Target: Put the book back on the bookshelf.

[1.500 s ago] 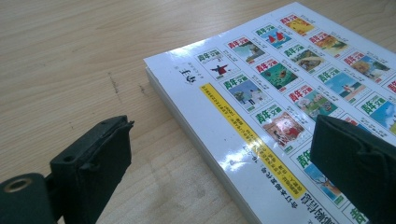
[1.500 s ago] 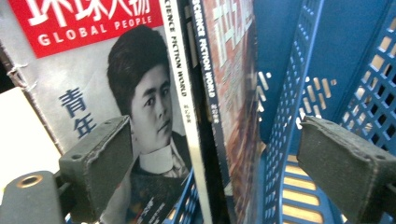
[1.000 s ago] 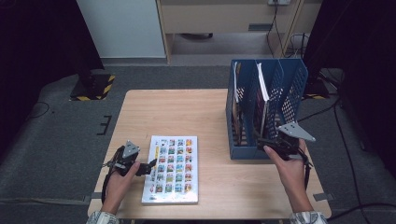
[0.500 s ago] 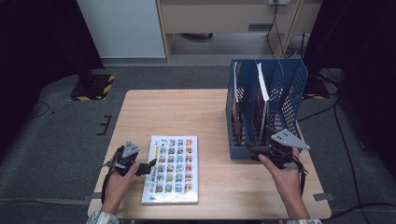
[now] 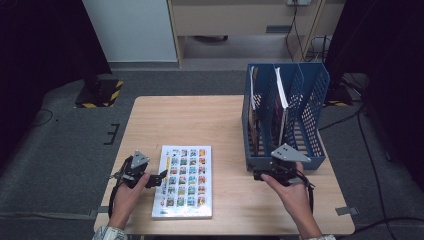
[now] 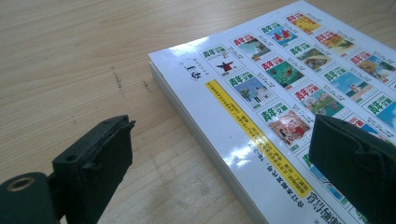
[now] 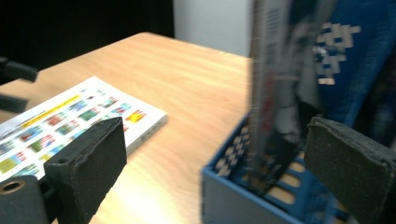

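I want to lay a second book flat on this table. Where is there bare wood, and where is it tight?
The widest free patch is the far left half of the table, beyond the book and left of the blue file rack. A narrower strip runs between book and rack. It is crowded by the left gripper at the book's edge and the right gripper at the rack's front.

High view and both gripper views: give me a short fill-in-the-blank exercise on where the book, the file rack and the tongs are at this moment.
1. The book lies ____ on the table.
2. The left tongs straddle the book's edge with jaws ____.
3. The file rack is coloured ____.
4. The right tongs are at the rack's ____ end, jaws open.

Missing words: flat; open; blue; near
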`<state>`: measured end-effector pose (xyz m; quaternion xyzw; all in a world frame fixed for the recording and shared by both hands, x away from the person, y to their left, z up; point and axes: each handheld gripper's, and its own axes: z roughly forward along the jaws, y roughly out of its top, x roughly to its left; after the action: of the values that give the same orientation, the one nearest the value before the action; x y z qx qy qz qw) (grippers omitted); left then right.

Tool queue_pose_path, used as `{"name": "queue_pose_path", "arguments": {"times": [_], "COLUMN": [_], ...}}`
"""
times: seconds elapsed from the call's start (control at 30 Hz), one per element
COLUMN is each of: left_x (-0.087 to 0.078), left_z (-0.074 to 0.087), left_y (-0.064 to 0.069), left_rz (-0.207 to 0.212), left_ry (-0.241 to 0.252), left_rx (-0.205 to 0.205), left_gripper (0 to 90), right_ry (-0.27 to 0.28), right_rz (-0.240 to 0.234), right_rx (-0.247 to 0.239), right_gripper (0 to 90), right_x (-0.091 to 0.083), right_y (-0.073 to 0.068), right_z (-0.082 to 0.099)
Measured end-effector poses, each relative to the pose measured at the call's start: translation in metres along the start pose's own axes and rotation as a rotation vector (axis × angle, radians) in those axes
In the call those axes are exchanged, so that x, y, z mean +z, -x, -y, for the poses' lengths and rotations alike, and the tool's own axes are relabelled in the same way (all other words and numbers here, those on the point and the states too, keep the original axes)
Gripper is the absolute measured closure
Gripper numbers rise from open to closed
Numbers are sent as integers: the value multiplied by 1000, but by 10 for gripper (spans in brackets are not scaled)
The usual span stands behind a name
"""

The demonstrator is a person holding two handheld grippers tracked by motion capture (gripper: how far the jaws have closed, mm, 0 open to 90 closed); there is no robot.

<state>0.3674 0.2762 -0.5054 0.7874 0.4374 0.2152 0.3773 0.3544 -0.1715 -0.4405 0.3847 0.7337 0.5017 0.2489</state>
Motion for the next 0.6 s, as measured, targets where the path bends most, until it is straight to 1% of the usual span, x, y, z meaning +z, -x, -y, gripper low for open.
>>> {"name": "queue_pose_path", "arguments": {"times": [0.23,0.27,0.33,0.4,0.43,0.57,0.6], "left_x": [2,2,3,3,4,4,4], "left_z": [0,0,0,0,0,1,1], "left_y": [0,0,1,1,1,0,0], "left_rz": [11,11,11,7,7,2,1], "left_ry": [-11,-11,-18,-20,-22,-27,-28], "left_rx": [-14,-19,-17,-19,-17,-22,-24], "left_gripper": [59,63,66,76,76,84,89], "right_ry": [-25,-34,-49,-77,-77,-106,-110], "right_rz": [-82,-98,-117,-147,-147,-188,-196], "right_rx": [-37,-47,-56,-71,-71,-88,-107], "right_gripper": [64,64,66,72,72,126,155], "right_x": [13,17,23,35,35,47,52], "right_y": [-32,-38,-45,-57,-57,-71,-78], "right_z": [-1,0,2,7,7,11,12]}}
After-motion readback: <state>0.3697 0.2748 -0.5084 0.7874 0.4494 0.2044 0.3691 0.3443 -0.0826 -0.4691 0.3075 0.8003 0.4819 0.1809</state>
